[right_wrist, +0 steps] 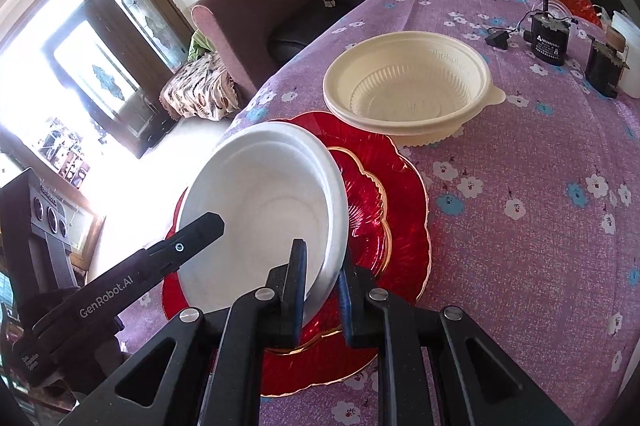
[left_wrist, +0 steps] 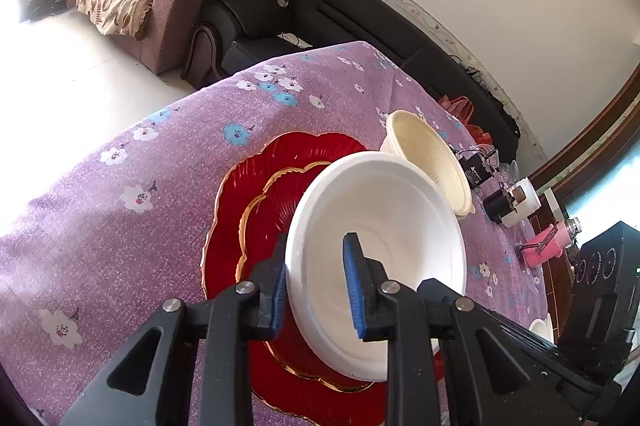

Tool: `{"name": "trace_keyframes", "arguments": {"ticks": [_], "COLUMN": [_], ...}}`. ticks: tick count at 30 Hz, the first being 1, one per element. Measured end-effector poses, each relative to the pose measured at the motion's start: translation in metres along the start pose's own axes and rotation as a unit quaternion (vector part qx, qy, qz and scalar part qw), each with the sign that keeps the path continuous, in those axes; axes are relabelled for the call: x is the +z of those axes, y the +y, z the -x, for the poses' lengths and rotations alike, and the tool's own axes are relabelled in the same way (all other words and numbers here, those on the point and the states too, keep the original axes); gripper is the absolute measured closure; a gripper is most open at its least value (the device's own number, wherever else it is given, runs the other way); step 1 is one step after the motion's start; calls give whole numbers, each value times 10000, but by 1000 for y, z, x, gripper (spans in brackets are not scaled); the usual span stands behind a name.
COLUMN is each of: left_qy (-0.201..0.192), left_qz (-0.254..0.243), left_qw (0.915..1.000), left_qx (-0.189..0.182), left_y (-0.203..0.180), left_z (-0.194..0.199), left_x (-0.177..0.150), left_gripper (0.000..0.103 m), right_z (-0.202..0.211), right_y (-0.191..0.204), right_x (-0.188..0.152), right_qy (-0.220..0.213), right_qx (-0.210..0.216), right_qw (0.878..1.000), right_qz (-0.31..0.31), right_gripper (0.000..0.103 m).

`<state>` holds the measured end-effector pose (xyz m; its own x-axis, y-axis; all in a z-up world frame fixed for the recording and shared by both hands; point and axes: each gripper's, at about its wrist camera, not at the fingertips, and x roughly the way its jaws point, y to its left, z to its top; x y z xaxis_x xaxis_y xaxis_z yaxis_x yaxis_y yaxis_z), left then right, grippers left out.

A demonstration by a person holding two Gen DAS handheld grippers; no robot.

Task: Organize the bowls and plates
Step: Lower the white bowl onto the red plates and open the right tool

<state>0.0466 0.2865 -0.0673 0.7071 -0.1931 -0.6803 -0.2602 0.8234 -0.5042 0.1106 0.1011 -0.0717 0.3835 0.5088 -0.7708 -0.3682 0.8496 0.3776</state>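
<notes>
The white bowl (left_wrist: 376, 258) was held tilted above the stacked red plates (left_wrist: 256, 210), which lay on the table (left_wrist: 120, 226) under a purple floral cloth. The left claw (left_wrist: 320, 290) was clamped on the bowl's near rim, one finger inside, one outside. The right claw (right_wrist: 322, 290) was likewise clamped on the rim at the opposite side, its fingers (right_wrist: 294, 282) straddling the wall. A cream bowl (right_wrist: 408, 86) stood upright on the table just beyond the plates.
</notes>
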Motion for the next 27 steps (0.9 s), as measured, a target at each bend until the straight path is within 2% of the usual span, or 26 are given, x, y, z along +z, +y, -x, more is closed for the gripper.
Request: {"name": "trace_keyframes", "arguments": {"ticks": [6,8,11,13,16,18,22,27], "left_qy": [-31,-49,-81,-118,-162,-191,-285,-351], "left_qz": [-10,-9,-26,-13,30,25,7,-48], "left_qw": [10000,10000,9999,9999,9997,9997,9995,9993], "left_qx": [8,-9,-80,-110,-171,-179,-145,-142], "left_y": [-2,-2,-3,-5,-4,-4,-4,-7], "left_z": [-1,-1,-1,1,3,5,11,19], "left_x": [0,0,1,2,2,2,2,1], "left_gripper": [79,76,65,50,47,45,36,35], "right_z": [-10,-9,-11,-13,-15,-16,-11,-1], "right_y": [-5,-4,-5,-4,-3,-3,-3,-5], "right_x": [2,1,1,1,1,1,2,2], "right_qy": [54,40,48,48,4,-29,-193,-375], "right_qx": [24,27,76,93,72,94,47,86], "right_qw": [9999,9999,9999,9999,9999,9998,9997,9991], "right_qz": [-81,-92,-130,-131,-118,-191,-159,-182], "right_gripper": [87,86,85,85,85,78,57,53]}}
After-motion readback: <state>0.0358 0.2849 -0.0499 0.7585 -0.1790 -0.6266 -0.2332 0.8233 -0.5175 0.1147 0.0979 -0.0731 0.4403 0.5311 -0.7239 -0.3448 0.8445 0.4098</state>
